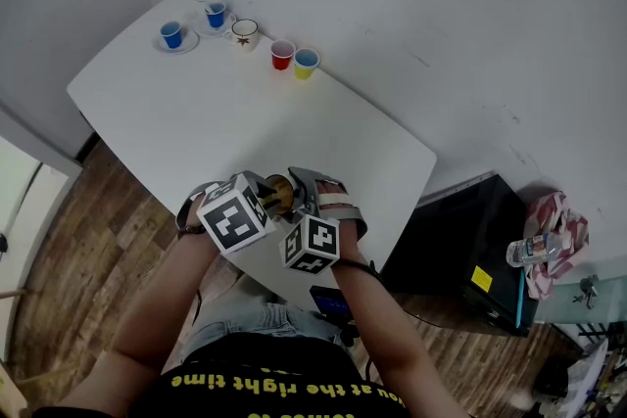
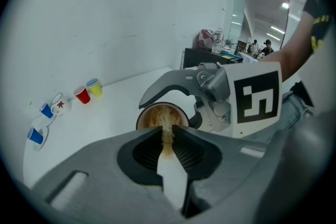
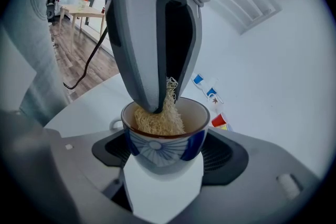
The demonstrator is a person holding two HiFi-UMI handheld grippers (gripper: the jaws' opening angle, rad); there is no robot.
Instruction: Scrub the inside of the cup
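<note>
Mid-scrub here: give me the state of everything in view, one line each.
Left gripper: shut on the scrubber.
Right gripper: shut on the cup.
scrubber: fibrous end pushed down inside the cup.
cup: upright, gripped on both sides.
Red cup: upright.
Yellow cup: upright, beside the red one.
</note>
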